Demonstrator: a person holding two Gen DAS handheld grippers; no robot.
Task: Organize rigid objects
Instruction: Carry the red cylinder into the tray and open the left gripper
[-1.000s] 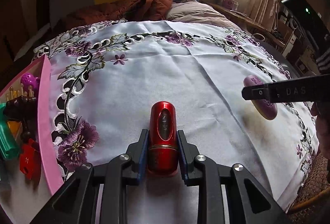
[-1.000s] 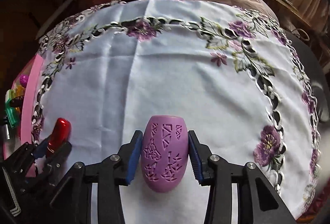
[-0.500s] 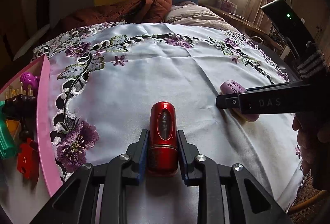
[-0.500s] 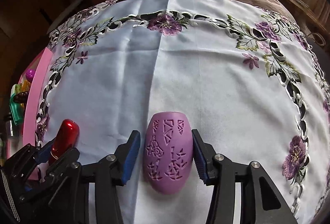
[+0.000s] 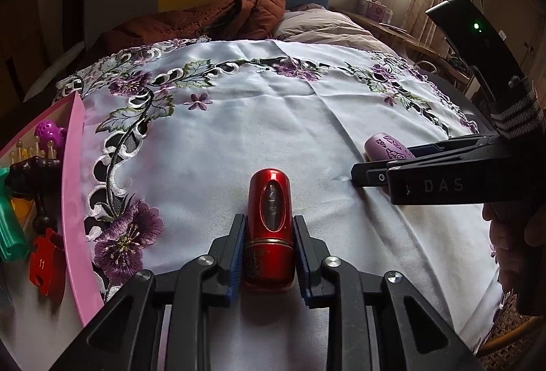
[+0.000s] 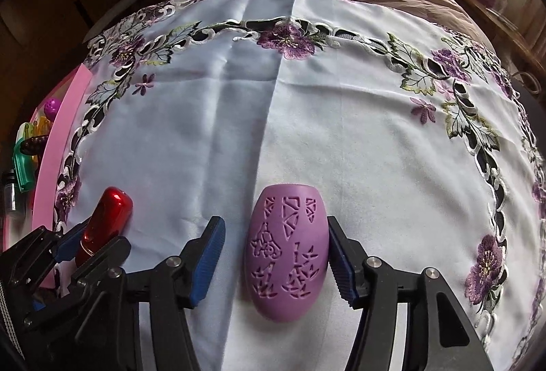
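A glossy red capsule-shaped case (image 5: 269, 200) sits between the blue pads of my left gripper (image 5: 269, 220), which is shut on it just above the cloth. The right wrist view shows the same case (image 6: 109, 214) at the lower left. A purple egg-shaped shell with carved cut-outs (image 6: 288, 251) lies on the white embroidered tablecloth (image 6: 358, 132) between the jaws of my right gripper (image 6: 274, 224). Those jaws are opening: a gap shows at the left pad, and the right pad stands close beside the egg. In the left wrist view the egg (image 5: 385, 145) lies behind the right gripper (image 5: 358, 169).
A pink tray (image 5: 73, 200) at the left table edge holds a purple perforated ball (image 5: 49, 132), a dark wooden piece (image 5: 34, 173), a green part (image 5: 10, 220) and a red tag (image 5: 46, 265). A brown jacket (image 5: 239, 12) lies on the bed behind. A person's hand (image 5: 512, 251) holds the right gripper.
The right gripper came down toward the cloth and leftward in the left wrist view, and its jaws spread away from the purple egg. The left gripper and the red case stayed put.
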